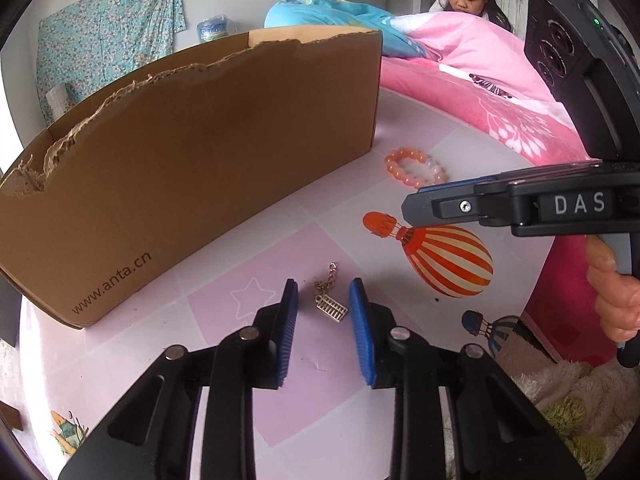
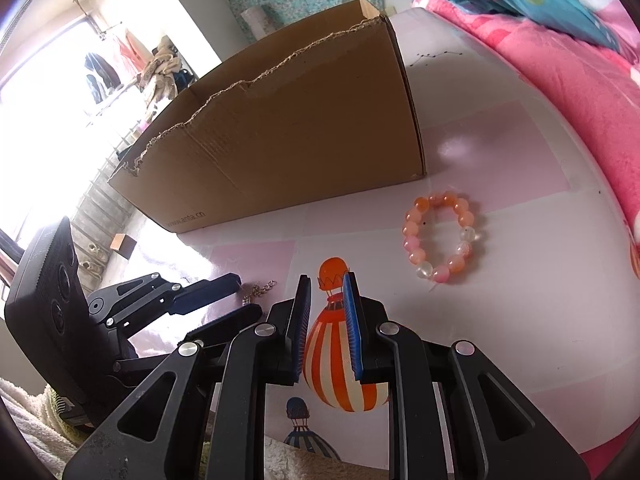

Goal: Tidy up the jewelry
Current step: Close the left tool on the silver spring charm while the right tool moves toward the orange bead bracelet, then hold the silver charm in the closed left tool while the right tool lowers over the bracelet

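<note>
A small gold abacus charm on a chain [image 1: 330, 298] lies on the pink table. My left gripper [image 1: 322, 300] is open, with one blue pad on each side of the charm, not closed on it. In the right wrist view the left gripper [image 2: 236, 294] straddles the chain [image 2: 261, 290]. An orange and pink bead bracelet [image 1: 416, 172] lies further back, right of the cardboard box [image 1: 192, 152]; it also shows in the right wrist view [image 2: 440, 236]. My right gripper [image 2: 326, 292] is open and empty, hovering over the table. The box [image 2: 288, 136] is open-topped with torn edges.
The table [image 1: 280, 248] has a printed orange striped balloon [image 1: 444, 256]. A pink quilt [image 1: 480, 92] and a blue pillow lie on the bed behind, where a person sits. A fluffy rug [image 1: 560, 392] lies below the table's right edge.
</note>
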Demonstrator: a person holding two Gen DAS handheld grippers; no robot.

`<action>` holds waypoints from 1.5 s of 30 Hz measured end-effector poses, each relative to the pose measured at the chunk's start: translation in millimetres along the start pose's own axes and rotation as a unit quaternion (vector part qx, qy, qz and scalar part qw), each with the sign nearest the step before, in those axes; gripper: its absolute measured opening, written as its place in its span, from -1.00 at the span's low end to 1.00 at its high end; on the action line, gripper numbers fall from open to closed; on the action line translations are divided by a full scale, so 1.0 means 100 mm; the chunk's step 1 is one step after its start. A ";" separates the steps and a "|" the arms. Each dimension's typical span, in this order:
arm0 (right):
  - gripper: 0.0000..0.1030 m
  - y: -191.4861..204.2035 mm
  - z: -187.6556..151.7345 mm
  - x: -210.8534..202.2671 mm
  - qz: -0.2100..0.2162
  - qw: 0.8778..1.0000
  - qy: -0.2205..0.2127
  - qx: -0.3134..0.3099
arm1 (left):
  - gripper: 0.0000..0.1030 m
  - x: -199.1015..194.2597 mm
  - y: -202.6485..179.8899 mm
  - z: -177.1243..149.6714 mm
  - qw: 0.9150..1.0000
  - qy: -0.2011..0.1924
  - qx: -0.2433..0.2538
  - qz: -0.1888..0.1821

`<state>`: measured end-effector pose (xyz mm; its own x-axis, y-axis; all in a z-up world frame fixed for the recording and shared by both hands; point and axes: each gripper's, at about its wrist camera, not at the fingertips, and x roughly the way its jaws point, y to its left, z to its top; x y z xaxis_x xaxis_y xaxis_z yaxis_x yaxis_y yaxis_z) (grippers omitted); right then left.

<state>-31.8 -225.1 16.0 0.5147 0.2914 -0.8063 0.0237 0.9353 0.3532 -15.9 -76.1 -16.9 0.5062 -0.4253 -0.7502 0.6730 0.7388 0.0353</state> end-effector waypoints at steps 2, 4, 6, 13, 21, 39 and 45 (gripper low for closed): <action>-0.65 -0.01 0.00 -0.01 -0.001 1.000 -0.003 0.002 | -0.84 0.01 0.01 0.01 1.000 -0.001 0.001 0.006; -0.65 -0.03 0.00 -0.04 -0.001 1.000 -0.006 0.003 | -0.88 0.00 0.03 0.02 1.000 -0.002 -0.004 0.008; -0.65 -0.04 -0.01 -0.08 -0.002 1.000 -0.011 0.002 | -1.00 -0.02 0.07 0.02 1.000 -0.008 -0.016 0.008; -0.65 -0.06 0.01 -0.22 -0.016 0.999 -0.033 0.007 | -1.00 -0.18 0.27 -0.01 0.998 -0.022 -0.058 0.005; -0.65 -0.08 -0.01 -0.35 -0.050 0.997 -0.051 0.001 | -1.00 -0.31 0.45 -0.02 0.995 -0.024 -0.090 0.025; -0.57 -0.02 0.15 0.11 -0.135 0.989 0.009 -0.066 | -1.00 -0.27 0.58 -0.05 0.992 0.015 -0.103 0.069; -0.57 0.00 0.15 0.19 -0.148 0.986 0.019 -0.075 | -1.00 -0.27 0.60 -0.04 0.991 0.022 -0.104 0.076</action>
<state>-9.3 -222.7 7.1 0.4711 0.0067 -0.8821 0.0384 0.9989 0.0281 8.1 -18.3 2.5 0.5663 -0.2800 -0.7752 0.4625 0.8864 0.0177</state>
